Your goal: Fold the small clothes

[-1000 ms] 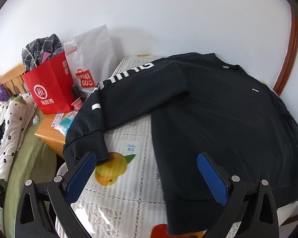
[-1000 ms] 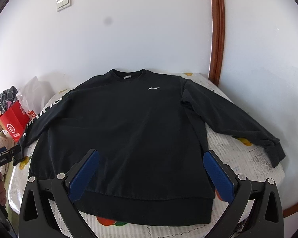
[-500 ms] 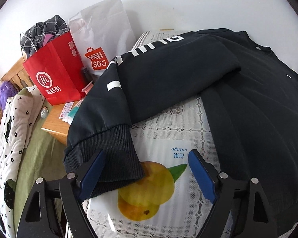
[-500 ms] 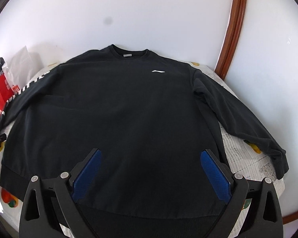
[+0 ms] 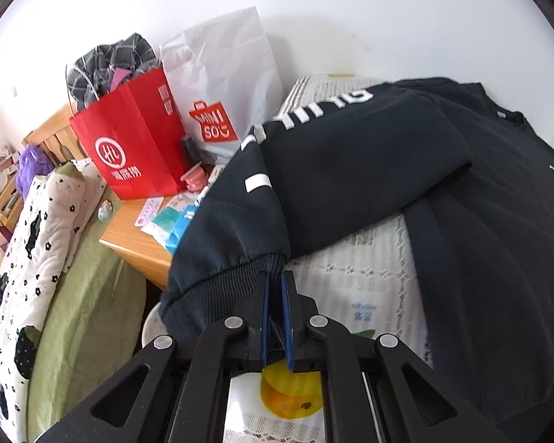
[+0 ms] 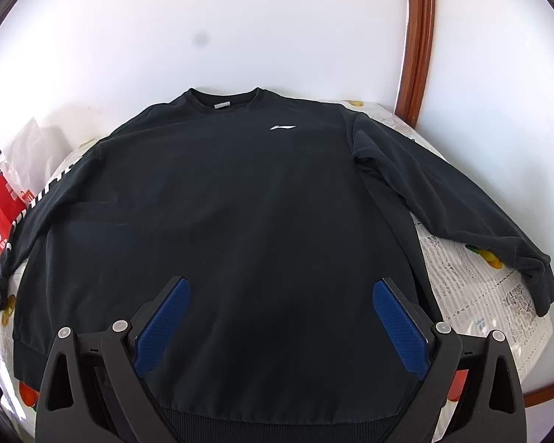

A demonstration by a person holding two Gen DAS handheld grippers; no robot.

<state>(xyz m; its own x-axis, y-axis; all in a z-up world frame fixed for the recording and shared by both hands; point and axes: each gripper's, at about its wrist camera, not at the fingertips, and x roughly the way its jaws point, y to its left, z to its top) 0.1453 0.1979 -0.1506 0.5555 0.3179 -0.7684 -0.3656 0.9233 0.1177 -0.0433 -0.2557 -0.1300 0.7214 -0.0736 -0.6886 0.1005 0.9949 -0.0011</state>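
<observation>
A black sweatshirt [image 6: 240, 221] lies face up and spread flat on a round table, collar at the far side, a white logo on the chest. Its left sleeve [image 5: 332, 177], with white lettering, runs to the table's left edge. My left gripper [image 5: 276, 280] is shut on that sleeve's ribbed cuff [image 5: 218, 288]. My right gripper [image 6: 279, 317] is open and empty, hovering over the lower middle of the sweatshirt body. The right sleeve [image 6: 461, 214] lies stretched out to the right, its cuff near the table edge.
The table has a white lace cloth with fruit prints [image 5: 365, 269]. Left of it, a wooden nightstand [image 5: 136, 243] holds a red paper bag [image 5: 129, 147], a white Miniso bag [image 5: 221, 85] and small packets. A bed with patterned quilt [image 5: 29, 258] lies further left. White walls stand behind.
My left gripper moved in on the left sleeve's cuff and closed on it. My right gripper moved forward over the sweatshirt body and stayed open.
</observation>
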